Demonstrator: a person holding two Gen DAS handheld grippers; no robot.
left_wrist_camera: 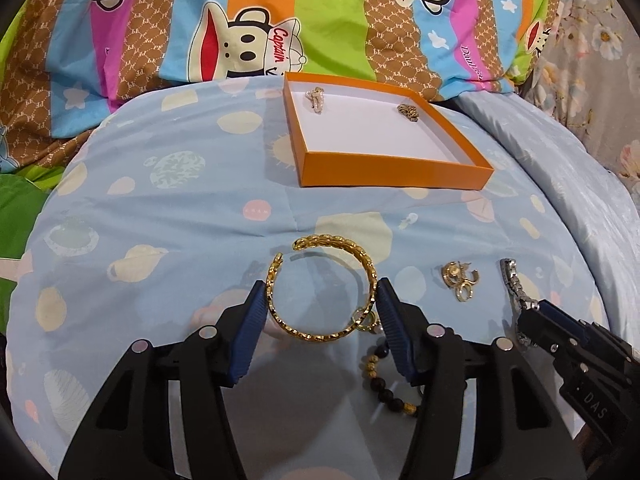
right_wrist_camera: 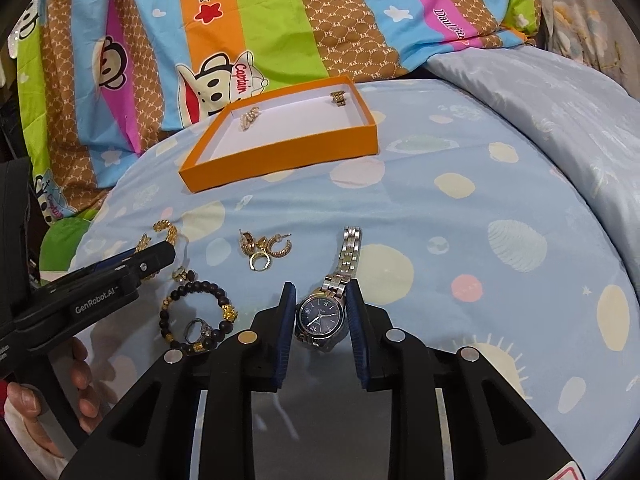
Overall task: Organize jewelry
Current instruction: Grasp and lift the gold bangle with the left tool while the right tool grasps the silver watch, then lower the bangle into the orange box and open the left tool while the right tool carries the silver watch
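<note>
In the left wrist view my left gripper point(left_wrist_camera: 320, 300) has its blue pads on both sides of a gold open bangle point(left_wrist_camera: 318, 334) that lies on the blue bedsheet; the pads touch its sides. In the right wrist view my right gripper point(right_wrist_camera: 321, 300) is closed on the case of a silver watch with a dark dial point(right_wrist_camera: 320, 314), its band stretching away. An orange tray point(left_wrist_camera: 394, 172) with a white floor sits farther back and holds a pearl piece point(left_wrist_camera: 316, 96) and a gold piece point(left_wrist_camera: 408, 112). The tray also shows in the right wrist view point(right_wrist_camera: 280, 156).
Gold hoop earrings point(right_wrist_camera: 264, 246) lie between the grippers, also in the left wrist view point(left_wrist_camera: 460, 280). A dark bead bracelet with gold beads point(right_wrist_camera: 224, 312) encircles a silver ring point(right_wrist_camera: 198, 330). A colourful monkey-print quilt point(left_wrist_camera: 248, 32) is bunched behind the tray. A hand point(right_wrist_camera: 28, 404) holds the left gripper.
</note>
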